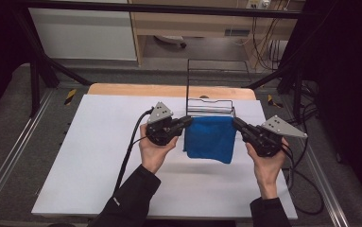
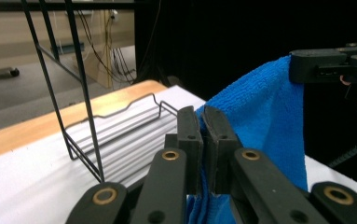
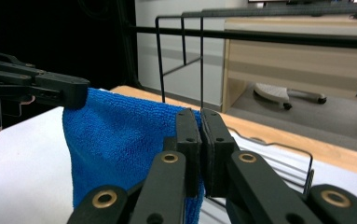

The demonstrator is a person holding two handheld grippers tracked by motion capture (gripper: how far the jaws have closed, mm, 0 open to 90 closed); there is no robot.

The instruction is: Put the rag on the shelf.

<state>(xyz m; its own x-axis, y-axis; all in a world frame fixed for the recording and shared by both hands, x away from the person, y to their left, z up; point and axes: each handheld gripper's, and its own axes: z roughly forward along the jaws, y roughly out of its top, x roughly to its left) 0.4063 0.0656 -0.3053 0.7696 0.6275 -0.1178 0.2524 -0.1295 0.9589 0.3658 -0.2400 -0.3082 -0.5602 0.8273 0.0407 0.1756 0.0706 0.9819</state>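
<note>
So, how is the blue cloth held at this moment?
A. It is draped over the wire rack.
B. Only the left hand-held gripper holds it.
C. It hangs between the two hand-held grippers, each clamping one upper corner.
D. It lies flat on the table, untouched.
C: the blue cloth hangs above the table, pinched at one top corner by the left hand-held gripper and at the other by the right hand-held gripper.

Wire rack (image 1: 210,108) just behind the cloth (image 1: 210,138) — bare table (image 1: 98,156) in front.

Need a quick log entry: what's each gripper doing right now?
Left gripper: closed, holding the blue cloth by one top corner.
Right gripper: closed, holding its other top corner.
</note>
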